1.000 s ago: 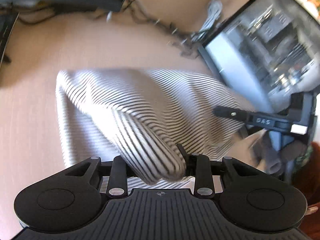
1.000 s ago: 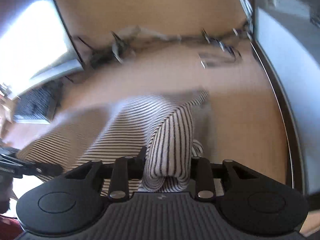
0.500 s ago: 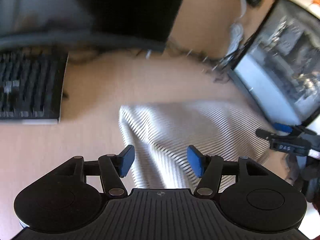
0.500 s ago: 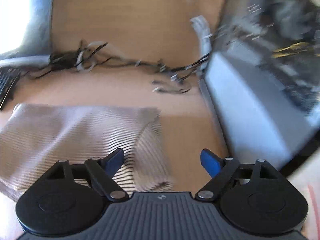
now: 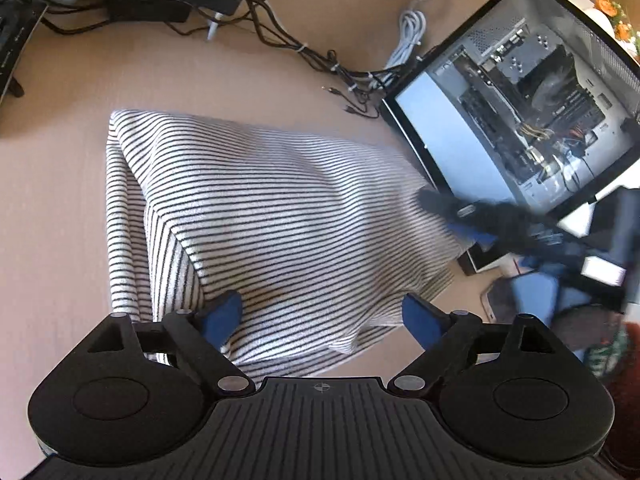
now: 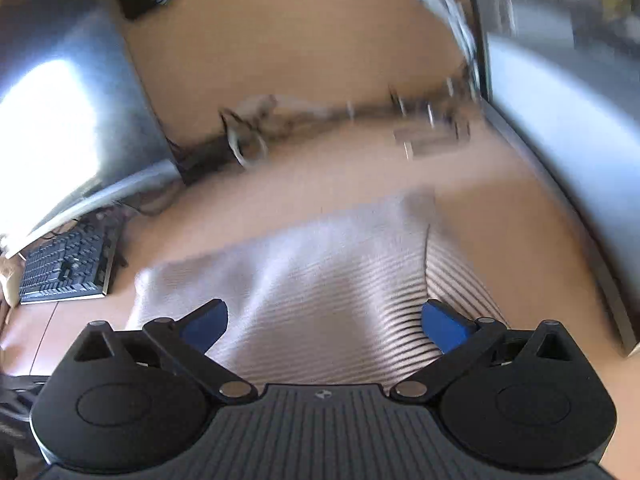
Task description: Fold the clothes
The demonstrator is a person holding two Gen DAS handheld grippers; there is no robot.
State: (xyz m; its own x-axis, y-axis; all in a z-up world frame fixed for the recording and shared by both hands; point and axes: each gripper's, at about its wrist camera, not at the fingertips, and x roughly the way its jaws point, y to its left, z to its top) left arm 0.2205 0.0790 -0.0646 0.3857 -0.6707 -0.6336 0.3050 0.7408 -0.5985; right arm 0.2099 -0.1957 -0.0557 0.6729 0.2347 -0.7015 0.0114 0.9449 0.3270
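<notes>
Striped knit garment lies folded on the tan counter, between a keyboard and an open computer case. Soft, light and limp: expect it to sag and slide over itself. Your left gripper and right gripper hang over its near edge, jaws opening wide, gripping nothing. Pinch corners or a folded edge, through all layers.

Motion blur smears the cables and the striped garment's stripes.
</notes>
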